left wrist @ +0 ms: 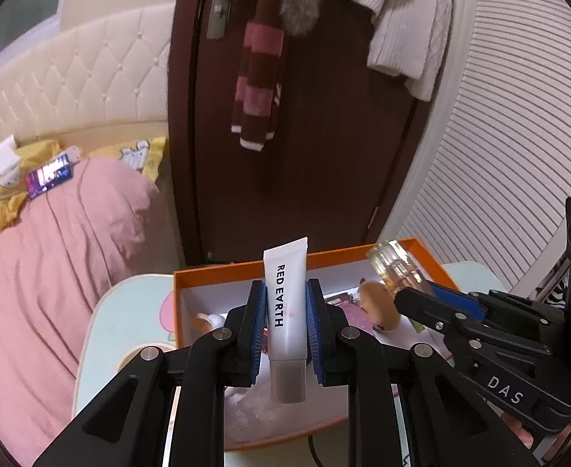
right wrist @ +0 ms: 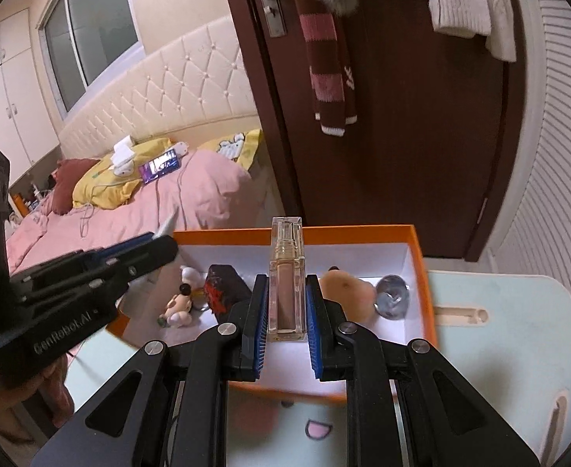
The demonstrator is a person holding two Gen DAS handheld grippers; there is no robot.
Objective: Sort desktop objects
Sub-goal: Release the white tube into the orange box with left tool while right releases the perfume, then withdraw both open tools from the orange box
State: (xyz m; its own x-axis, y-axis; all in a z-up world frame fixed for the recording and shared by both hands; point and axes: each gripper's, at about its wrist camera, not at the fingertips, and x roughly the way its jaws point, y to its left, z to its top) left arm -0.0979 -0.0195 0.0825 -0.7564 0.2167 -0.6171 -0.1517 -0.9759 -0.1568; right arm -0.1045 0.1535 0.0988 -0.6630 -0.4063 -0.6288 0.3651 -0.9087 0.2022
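Left gripper (left wrist: pixel 285 323) clamps white "RED EARTH" plastic tube (left wrist: pixel 285 311); right gripper (right wrist: pixel 285 307) clamps clear rectangular glass bottle (right wrist: pixel 286 284). Orange-rimmed white box (right wrist: pixel 417 268) beneath both, small toys ahead of fingers.

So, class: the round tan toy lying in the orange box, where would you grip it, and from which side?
Grip the tan toy across its rounded middle, coming from above. It lies low in the orange box, whose walls block side approaches, and a shiny round thing sits close on one side. Both grippers are full now: free one first.
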